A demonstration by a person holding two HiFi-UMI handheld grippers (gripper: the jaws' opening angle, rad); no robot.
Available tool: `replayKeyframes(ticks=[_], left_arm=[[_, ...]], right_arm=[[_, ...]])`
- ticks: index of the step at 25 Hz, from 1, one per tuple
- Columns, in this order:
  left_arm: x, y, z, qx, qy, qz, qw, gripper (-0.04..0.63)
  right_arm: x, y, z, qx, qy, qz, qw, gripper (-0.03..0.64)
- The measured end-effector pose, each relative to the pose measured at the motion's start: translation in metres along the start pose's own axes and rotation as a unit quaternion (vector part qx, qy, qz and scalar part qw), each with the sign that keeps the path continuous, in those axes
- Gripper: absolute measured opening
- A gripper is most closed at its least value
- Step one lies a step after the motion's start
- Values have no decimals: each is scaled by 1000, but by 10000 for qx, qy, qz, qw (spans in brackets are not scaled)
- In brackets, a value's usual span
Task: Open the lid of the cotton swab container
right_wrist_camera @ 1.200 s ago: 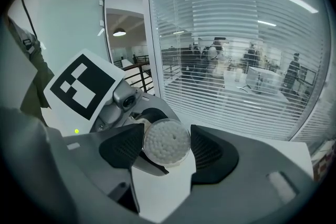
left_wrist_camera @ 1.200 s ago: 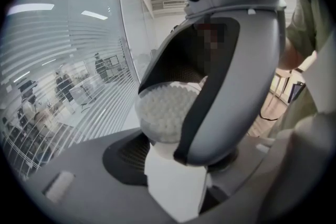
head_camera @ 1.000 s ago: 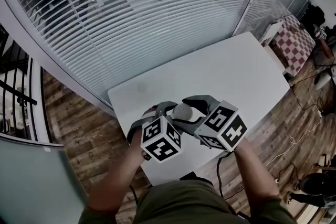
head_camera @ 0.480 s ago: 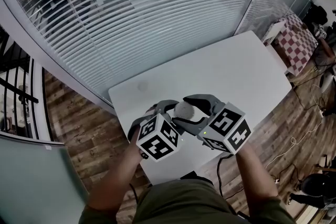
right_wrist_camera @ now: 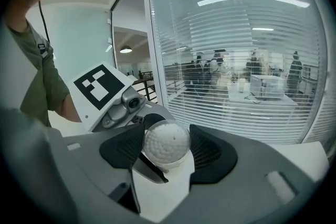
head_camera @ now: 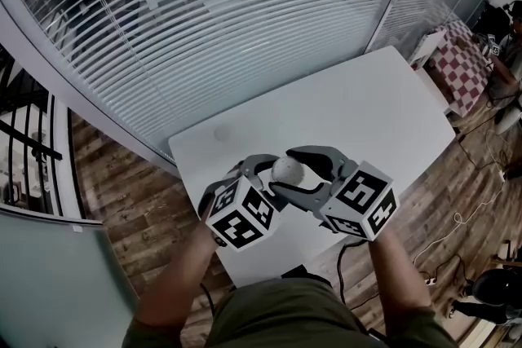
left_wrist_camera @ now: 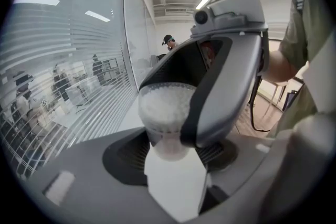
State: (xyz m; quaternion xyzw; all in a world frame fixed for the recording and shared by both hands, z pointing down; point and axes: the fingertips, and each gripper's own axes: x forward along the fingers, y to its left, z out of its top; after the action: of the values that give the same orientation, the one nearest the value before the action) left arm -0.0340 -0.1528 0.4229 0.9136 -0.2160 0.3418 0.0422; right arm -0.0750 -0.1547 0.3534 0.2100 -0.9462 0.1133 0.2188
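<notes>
Left claw (left_wrist_camera: 170,153) clamps the clear round plastic cotton-swab container (left_wrist_camera: 165,110) low, right claw (right_wrist_camera: 167,150) clamps its lid (right_wrist_camera: 167,140); pulling them apart should come next.

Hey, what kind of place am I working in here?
Probably an office: a glass partition wall hung with slatted blinds, people standing among desks beyond it, and a plain white table on a wood floor.

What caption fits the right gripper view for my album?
The right gripper grips a round clear container of white cotton swabs.
</notes>
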Motion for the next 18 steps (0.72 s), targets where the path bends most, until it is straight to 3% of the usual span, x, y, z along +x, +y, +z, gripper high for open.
replayKeyframes(ticks=[18], left_arm=[[-1, -3, 15, -66, -240, -115, 9996, 264]], right_arm=[[-18, -5, 13, 249, -788, 93, 9965, 275]])
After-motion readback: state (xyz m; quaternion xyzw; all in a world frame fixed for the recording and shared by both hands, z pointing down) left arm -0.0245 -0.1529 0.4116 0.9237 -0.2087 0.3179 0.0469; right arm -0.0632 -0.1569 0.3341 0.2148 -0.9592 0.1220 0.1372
